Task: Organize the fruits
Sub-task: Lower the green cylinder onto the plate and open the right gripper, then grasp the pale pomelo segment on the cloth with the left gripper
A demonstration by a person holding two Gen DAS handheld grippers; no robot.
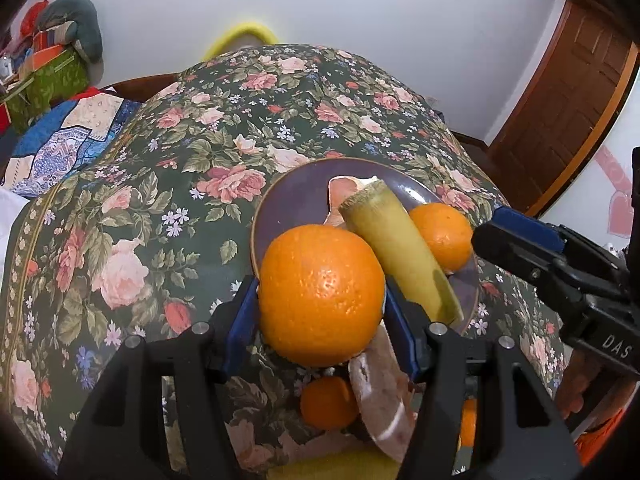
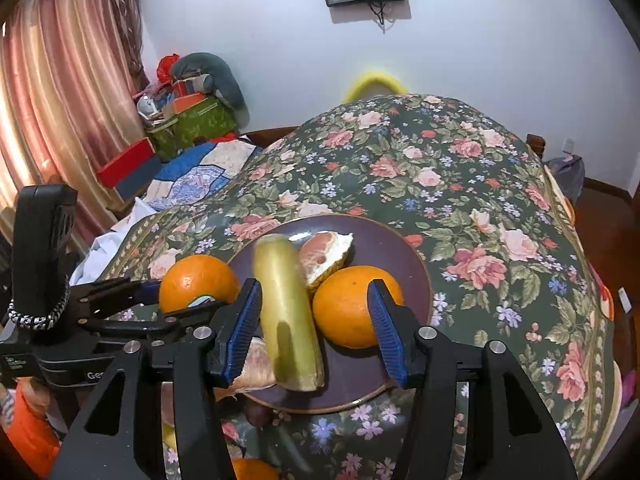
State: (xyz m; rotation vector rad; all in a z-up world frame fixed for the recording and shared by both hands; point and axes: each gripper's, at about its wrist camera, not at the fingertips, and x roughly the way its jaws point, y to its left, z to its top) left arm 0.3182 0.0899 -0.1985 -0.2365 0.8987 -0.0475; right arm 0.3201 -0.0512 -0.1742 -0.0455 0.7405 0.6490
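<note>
Two sets of tongs crowd one plate (image 2: 416,276), and that is where the trouble could start. On the floral tabletop (image 1: 192,152) the dark plate already carries a yellow-green stalk piece (image 2: 290,316) lying lengthwise, a small orange (image 2: 348,308) on its right and a pomelo wedge (image 2: 326,256) behind. The left tongs (image 1: 320,312) are clamped about halfway wide on a large orange (image 1: 320,294), blue pads pressing both sides, holding it just at the plate's near-left rim. The right tongs (image 2: 316,332) stand part open around the stalk piece; the left pad sits just beside it and the right pad is well clear, overlapping the small orange in view, so nothing is gripped. I judge that if the large orange is let go at the rim it may roll off onto the cloth, or knock the stalk piece, which looks smooth and round and could roll against the small orange. The right tongs, pulling away, might also drag the stalk piece or nudge the small orange off the far side. More fruit waits off the plate: another orange (image 1: 330,404) and a pale pomelo slice (image 1: 380,392) lie under the left tongs on the tabletop
</note>
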